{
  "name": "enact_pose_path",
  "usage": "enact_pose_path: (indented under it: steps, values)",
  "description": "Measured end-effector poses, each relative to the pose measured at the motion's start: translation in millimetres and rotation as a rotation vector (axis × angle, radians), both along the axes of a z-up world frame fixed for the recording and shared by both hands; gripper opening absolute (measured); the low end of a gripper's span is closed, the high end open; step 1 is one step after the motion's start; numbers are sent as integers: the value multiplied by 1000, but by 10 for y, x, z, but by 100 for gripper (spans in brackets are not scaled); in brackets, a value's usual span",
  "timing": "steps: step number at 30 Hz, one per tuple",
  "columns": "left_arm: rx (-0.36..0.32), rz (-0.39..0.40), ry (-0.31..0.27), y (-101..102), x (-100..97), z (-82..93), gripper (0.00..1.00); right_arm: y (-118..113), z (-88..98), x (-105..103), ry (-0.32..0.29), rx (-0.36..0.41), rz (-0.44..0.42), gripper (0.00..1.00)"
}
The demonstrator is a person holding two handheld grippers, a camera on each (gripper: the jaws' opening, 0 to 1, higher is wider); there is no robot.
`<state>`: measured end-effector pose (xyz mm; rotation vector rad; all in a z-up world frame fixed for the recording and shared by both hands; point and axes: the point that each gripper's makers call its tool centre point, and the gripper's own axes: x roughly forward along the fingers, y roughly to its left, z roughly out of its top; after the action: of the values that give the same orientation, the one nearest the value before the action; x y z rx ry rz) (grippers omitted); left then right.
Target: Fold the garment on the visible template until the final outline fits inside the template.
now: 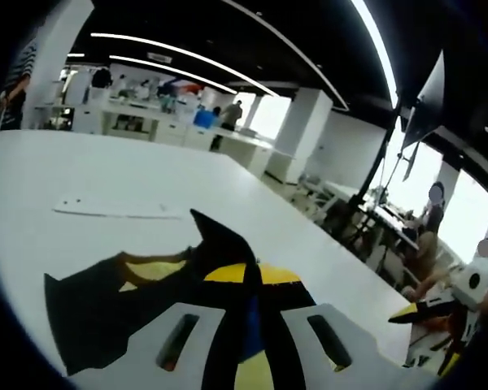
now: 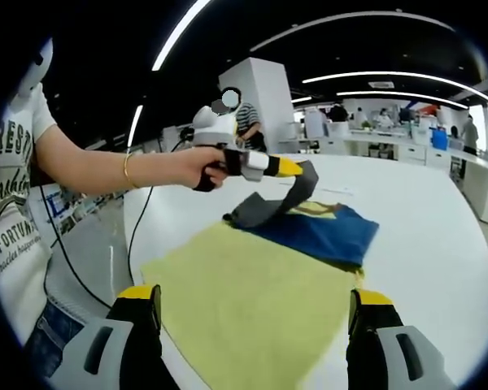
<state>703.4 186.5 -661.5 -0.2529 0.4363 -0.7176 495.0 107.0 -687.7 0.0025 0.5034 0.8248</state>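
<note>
The garment (image 2: 329,230) is blue with a yellow print and lies on the white table (image 2: 423,195), beyond a pale yellow sheet (image 2: 228,325). Its near edge overlaps the sheet's far end. A dark grey flap (image 2: 264,207) of the garment is lifted off the table, and my left gripper (image 2: 297,169) is shut on it, held in a person's hand. In the left gripper view the dark cloth (image 1: 228,252) runs up between the jaws of the left gripper (image 1: 248,325). My right gripper (image 2: 254,301) hovers open over the sheet's near part, with nothing between its fingers.
A person in a printed white T-shirt (image 2: 16,203) stands at the table's left edge, with a cable (image 2: 138,236) hanging there. A flat white strip (image 1: 114,207) lies further along the table (image 1: 106,162). Desks and seated people lie beyond the table's right edge.
</note>
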Motion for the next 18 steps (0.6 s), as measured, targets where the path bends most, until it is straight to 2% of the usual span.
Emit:
enact_pose_path:
  steps: [7,15,18]
  values:
    - [11,-59,12,-199,-119,-88,1,-13,-10,6,2,4,-8,95]
    - [-28,-157,24,-490,-297,-92,1,-20,-33,8,9,4,-13,95]
    - [0,-179,38,-548,-343,-173,1,-29,-49,8,12,-1,-14,95]
